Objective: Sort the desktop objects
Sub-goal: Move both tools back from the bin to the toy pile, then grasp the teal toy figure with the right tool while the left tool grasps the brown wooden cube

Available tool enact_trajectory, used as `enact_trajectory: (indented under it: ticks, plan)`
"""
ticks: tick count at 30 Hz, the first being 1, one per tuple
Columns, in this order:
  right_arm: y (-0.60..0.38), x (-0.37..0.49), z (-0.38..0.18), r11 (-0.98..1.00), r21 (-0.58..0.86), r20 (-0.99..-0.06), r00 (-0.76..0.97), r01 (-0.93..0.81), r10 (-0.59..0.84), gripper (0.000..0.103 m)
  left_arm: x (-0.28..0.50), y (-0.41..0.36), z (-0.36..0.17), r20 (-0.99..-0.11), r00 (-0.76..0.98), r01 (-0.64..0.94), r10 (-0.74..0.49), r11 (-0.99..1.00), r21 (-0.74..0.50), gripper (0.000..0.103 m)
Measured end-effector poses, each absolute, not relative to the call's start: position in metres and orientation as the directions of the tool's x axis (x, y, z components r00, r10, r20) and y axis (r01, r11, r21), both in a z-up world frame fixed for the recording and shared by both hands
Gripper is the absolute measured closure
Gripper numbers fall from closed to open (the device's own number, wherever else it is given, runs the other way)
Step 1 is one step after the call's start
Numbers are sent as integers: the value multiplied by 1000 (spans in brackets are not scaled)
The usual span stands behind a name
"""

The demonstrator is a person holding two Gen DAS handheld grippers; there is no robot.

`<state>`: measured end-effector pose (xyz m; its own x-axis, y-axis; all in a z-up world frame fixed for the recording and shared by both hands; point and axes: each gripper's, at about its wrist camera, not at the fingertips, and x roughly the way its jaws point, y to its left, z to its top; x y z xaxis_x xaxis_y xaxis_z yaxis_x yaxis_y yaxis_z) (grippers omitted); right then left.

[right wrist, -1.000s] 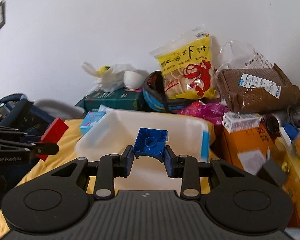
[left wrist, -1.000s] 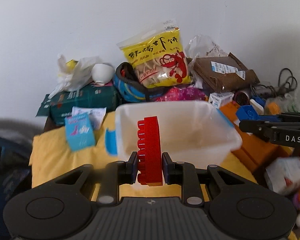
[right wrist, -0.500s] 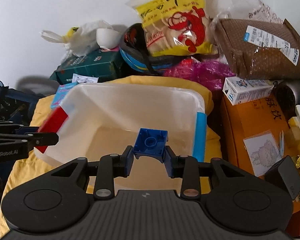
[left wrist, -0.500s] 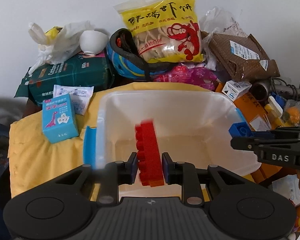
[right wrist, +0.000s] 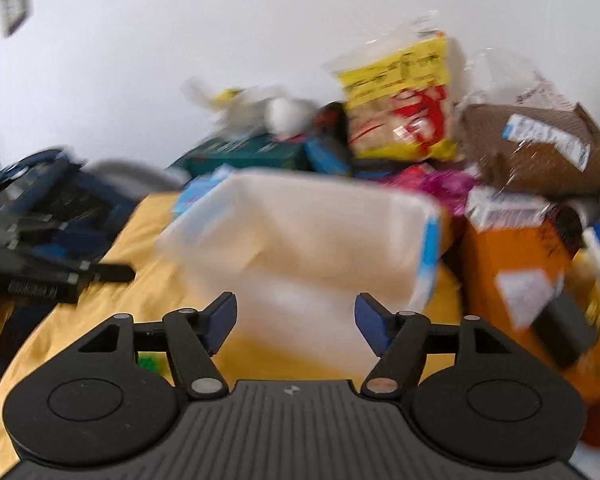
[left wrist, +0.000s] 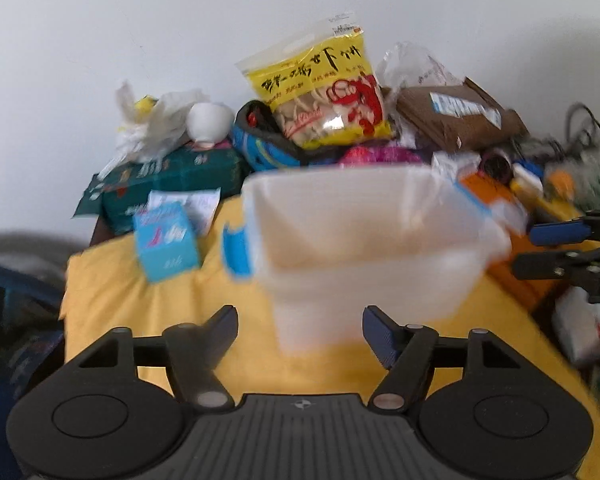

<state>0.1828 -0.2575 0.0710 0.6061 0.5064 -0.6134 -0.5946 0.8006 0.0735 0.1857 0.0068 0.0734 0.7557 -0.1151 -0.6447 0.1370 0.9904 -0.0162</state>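
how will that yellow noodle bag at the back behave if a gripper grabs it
The yellow noodle bag looks like thin crinkly film, so probably light, floppy and slippery. It leans upright on clutter, so a push likely topples it.

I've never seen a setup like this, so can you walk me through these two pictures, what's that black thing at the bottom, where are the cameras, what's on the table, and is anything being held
The black shape at the bottom of each picture is a hand-held two-finger gripper; a person carries one in each hand, and no robot arm is involved. Each picture comes from a fisheye camera on one gripper, looking forward along its fingers. One shows the left gripper, the other the right gripper. Both stand open and hold nothing.

Ahead lies a yellow cloth with a clear plastic bin on it; its contents are too blurred to tell. Beside the bin is a small light-blue box. Behind it are a yellow snack bag, a brown parcel and a dark green pack.
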Motion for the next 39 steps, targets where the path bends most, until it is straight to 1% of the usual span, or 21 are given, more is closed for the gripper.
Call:
enact_trajectory:
  ticks: [2,5,9,17,20,23,24,26,27,28,31,33,34,35,36,37,39]
  plan:
    - [-261,150,47,783,51,-635,585,-619,504,34,156,16,55,-656,749,124,-91,992,5,31]
    - [-263,114,11,762,36,-693,533,-647,486,36,117,25,27,-688,722,115,-76,993,10,31]
    - [-262,84,-20,747,53,-746,471,-663,471,36,88,31,-5,-738,672,106,-65,994,9,31]
    - [-246,75,-37,714,-5,-763,464,-700,450,35,76,31,-35,-775,627,139,-80,990,11,31]
    - [-241,77,-42,710,-4,-766,458,-704,450,35,79,29,-45,-790,608,145,-77,989,15,31]
    - [-236,77,-46,701,4,-770,444,-713,457,39,82,28,-51,-794,604,133,-69,991,15,32]
    - [-234,77,-45,700,-1,-770,447,-715,455,39,83,27,-53,-791,607,138,-73,990,14,33]
    - [-237,75,-42,702,-5,-762,458,-712,459,48,84,27,-55,-793,603,151,-83,988,11,50]
    - [-240,75,-40,707,8,-761,455,-707,463,50,84,28,-55,-793,605,146,-73,989,20,54]
    - [-243,77,-38,714,17,-761,455,-700,463,58,84,31,-55,-792,606,138,-68,990,21,60]
    - [-250,80,-35,731,30,-757,462,-682,462,58,80,38,-53,-784,613,132,-94,991,-16,60]
    - [-253,81,-36,736,36,-762,458,-676,457,56,79,39,-52,-782,616,135,-97,991,-17,60]
    - [-254,81,-37,742,40,-768,455,-669,452,41,78,39,-53,-785,612,133,-95,991,-17,60]
    - [-255,80,-37,739,45,-765,453,-672,458,22,79,39,-55,-789,608,130,-91,991,-14,60]
    - [-255,78,-37,730,43,-755,456,-682,471,17,79,39,-55,-789,607,126,-89,992,-16,60]
    - [-254,75,-37,716,30,-749,459,-697,478,17,79,39,-56,-789,608,120,-88,993,-19,60]
    - [-250,72,-40,695,4,-758,451,-719,471,20,80,39,-55,-791,606,111,-86,994,-23,60]
